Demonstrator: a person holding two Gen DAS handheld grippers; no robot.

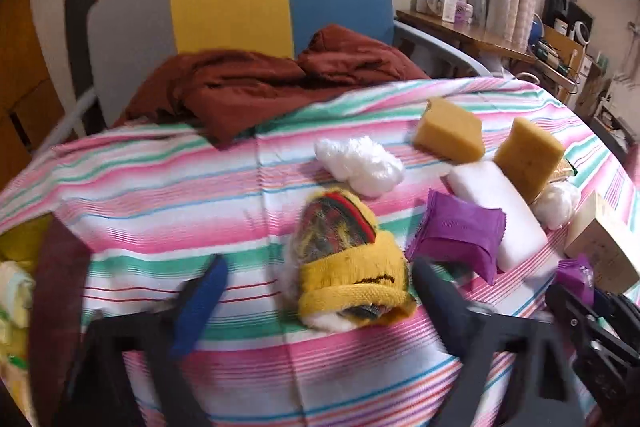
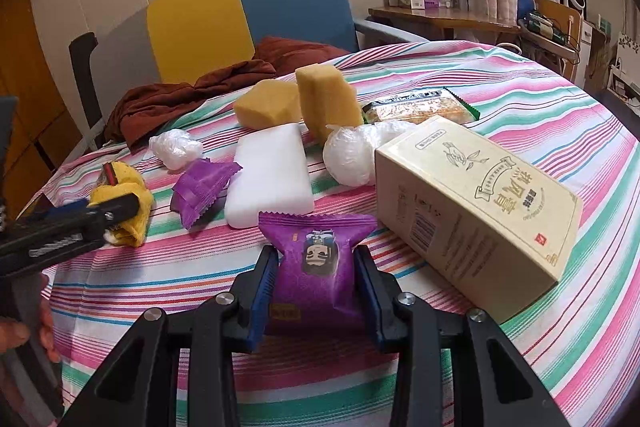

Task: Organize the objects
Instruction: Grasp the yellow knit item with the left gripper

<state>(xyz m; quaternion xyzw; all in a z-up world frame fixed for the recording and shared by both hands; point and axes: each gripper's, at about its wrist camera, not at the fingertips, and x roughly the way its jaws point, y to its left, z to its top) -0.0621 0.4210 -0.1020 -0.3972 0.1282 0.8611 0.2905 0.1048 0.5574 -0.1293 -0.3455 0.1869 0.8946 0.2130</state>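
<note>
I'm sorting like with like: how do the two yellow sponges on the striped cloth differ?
The right sponge stands upright on end; the left sponge lies low on a broad side. The right sponge is a plain rectangular block, while the left sponge has a slanted, wedge-like face. The right sponge stands next to the white foam block; the left sponge sits farther back. Both are the same porous yellow.

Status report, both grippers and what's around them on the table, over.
Right gripper shut on purple snack packet. Left gripper open, straddling yellow knit item, not closed. Cream box close beside the right gripper.
</note>
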